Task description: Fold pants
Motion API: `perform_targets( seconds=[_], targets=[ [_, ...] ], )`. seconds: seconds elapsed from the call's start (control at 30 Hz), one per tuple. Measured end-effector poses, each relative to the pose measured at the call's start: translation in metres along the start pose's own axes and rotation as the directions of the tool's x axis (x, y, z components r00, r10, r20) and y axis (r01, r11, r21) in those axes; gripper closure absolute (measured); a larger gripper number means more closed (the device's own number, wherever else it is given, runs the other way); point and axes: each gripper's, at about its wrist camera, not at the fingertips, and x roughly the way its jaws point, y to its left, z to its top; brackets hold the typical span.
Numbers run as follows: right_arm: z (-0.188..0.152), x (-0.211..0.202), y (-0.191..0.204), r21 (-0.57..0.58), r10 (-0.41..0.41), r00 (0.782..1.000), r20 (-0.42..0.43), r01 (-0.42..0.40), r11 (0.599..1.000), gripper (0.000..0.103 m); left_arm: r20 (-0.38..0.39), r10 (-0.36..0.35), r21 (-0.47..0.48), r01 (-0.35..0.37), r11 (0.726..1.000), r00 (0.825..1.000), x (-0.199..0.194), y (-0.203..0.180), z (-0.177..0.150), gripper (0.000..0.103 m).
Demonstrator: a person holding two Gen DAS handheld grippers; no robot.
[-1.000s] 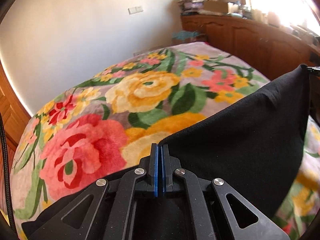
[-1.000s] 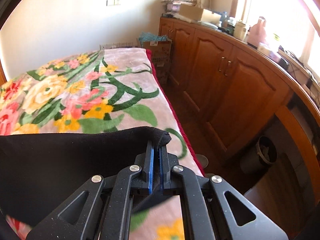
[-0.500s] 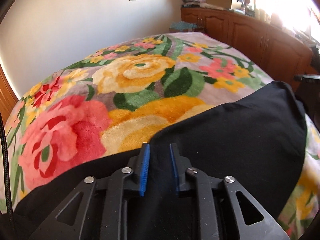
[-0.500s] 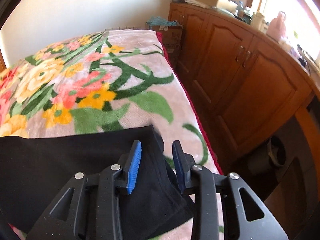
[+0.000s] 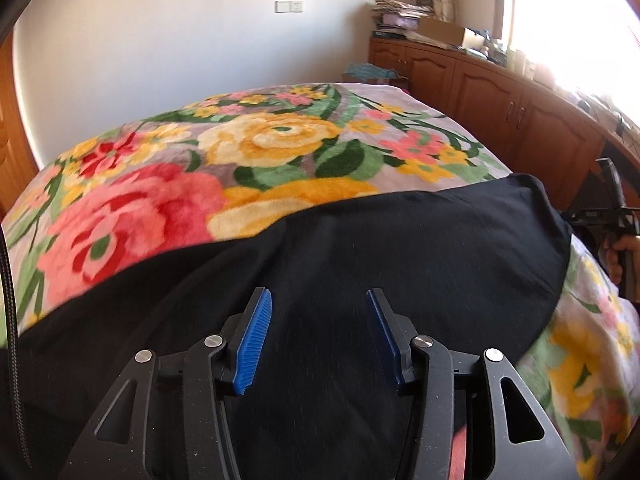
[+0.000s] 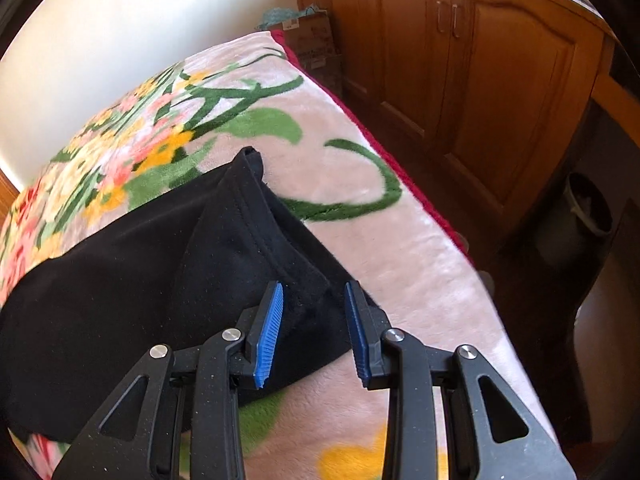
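The black pants [image 5: 400, 248] lie folded across the flowered blanket [image 5: 260, 140] on the bed. My left gripper [image 5: 318, 294] hovers just over the cloth. Its jaws are opening, and the blue pads [image 5: 256, 336] stand apart without pinching any fabric. In the right wrist view the pants [image 6: 140, 272] end in a folded corner with a stitched hem [image 6: 250, 184] near the bed's right edge. My right gripper [image 6: 314, 286] is open above that corner; cloth lies under the gap but the pads do not press on it.
Wooden cabinets [image 6: 500, 80] run along the right of the bed, with a narrow strip of floor between. A cardboard box [image 6: 312, 40] stands by the far bed corner and a dark bin [image 6: 580, 216] by the cabinets. A hand [image 5: 614, 254] shows at the right edge.
Both grippers were shut on the lifted pants edge; they came down, opened and let go. The pants now lie flat on the blanket.
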Motion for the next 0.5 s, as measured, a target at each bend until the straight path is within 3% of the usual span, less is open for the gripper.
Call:
perform_targets(
  seconds=[0.13, 0.17, 0.2, 0.23, 0.33, 0.43, 0.5],
  targets=[
    [-0.002, 0.015, 0.002, 0.022, 0.010, 0.999, -0.035, -0.009, 1.000, 0.070, -0.009, 0.028, 0.008, -0.028, 1.000, 1.000, -0.023, 0.009, -0.015, 0.052],
    [-0.002, 0.017, 0.003, 0.023, 0.012, 0.999, -0.038, -0.011, 1.000, 0.078, -0.009, 0.040, 0.014, -0.040, 0.999, 0.999, -0.029, 0.013, -0.018, 0.052],
    [-0.003, 0.018, 0.004, 0.021, 0.011, 0.999, -0.040, -0.010, 1.000, 0.095, -0.011, 0.050, 0.017, -0.050, 0.999, 0.999, -0.036, 0.014, -0.021, 0.052],
    [-0.003, 0.017, 0.005, 0.010, 0.012, 0.999, -0.039, -0.012, 1.000, 0.097, -0.018, 0.059, 0.016, -0.059, 0.998, 0.998, -0.039, 0.020, -0.024, 0.052],
    [-0.003, 0.001, 0.013, -0.072, -0.047, 0.999, 0.023, 0.049, 0.996, 0.098, -0.039, 0.072, -0.023, -0.073, 0.997, 0.997, -0.047, 0.044, -0.029, 0.052],
    [0.002, -0.027, 0.005, -0.054, -0.095, 0.990, 0.106, 0.101, 0.993, 0.099, -0.043, 0.131, -0.014, -0.132, 0.991, 0.990, -0.052, 0.066, -0.034, 0.052],
    [0.002, -0.035, 0.002, -0.066, -0.116, 0.986, 0.117, 0.124, 0.990, 0.099, -0.049, 0.155, 0.004, -0.155, 0.988, 0.987, -0.052, 0.079, -0.037, 0.052]
  ],
)
